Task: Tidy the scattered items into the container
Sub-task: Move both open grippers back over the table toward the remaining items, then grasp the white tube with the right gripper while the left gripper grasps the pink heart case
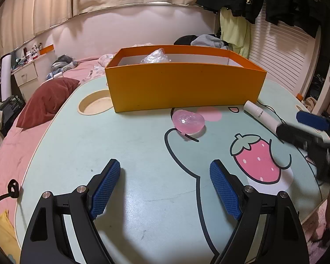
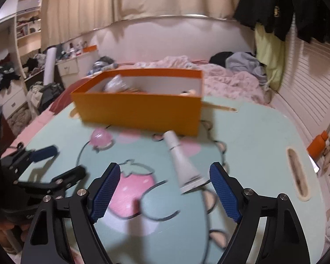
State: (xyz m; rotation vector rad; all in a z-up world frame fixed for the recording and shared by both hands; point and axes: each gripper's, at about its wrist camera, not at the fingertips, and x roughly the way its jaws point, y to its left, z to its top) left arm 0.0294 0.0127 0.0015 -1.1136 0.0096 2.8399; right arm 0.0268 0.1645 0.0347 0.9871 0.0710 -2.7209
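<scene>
An orange box (image 1: 182,85) stands at the far side of the mint table (image 1: 125,145), with a clear plastic wrapper (image 1: 155,56) inside. A pink translucent blob (image 1: 188,121) lies on the table just in front of the box. A white cone-shaped tube (image 2: 182,162) lies to the right of it. My left gripper (image 1: 165,173) is open and empty, well short of the pink blob. My right gripper (image 2: 165,173) is open, hovering over the tube's wide end, which lies between the fingers. The box (image 2: 140,107) and blob (image 2: 100,137) also show in the blurred right wrist view.
A round cup recess (image 1: 94,105) is sunk in the table left of the box. A slot (image 2: 296,171) runs near the table's right edge. A bed with pink sheets, a red pillow (image 1: 46,101) and clothes surrounds the table. The other gripper (image 2: 39,167) shows at left.
</scene>
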